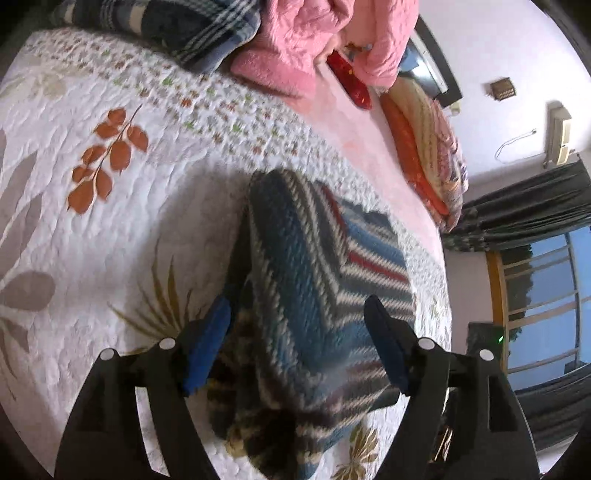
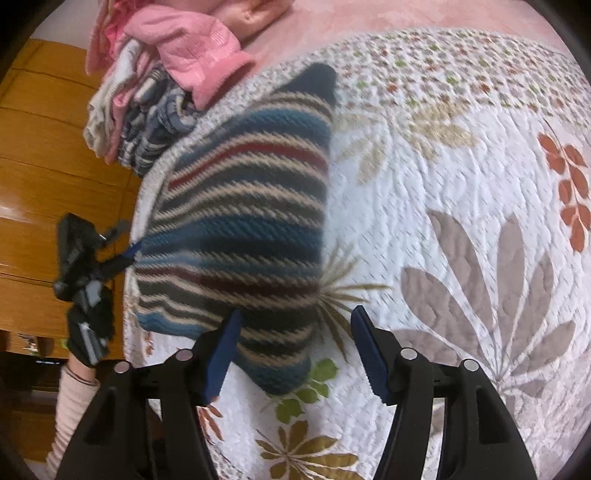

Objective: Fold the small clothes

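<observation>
The striped knit garment [image 1: 314, 295] smears into blur near the left claw [image 1: 299, 343], its near end dropping out of the picture's bottom edge. The claw's fingers stand wide, but the blur won't say whether a pad touches the wool. Up top, the pink quilt [image 1: 332, 33] and the plaid blanket [image 1: 177, 26] are cut by the frame. In the right view a pale sleeve [image 2: 70, 413] runs off the bottom-left; the clothes pile [image 2: 147, 92] is partly buried.

White wall [image 1: 517, 44], curtained window [image 1: 546, 295], wooden cabinet [image 2: 44, 166]
</observation>
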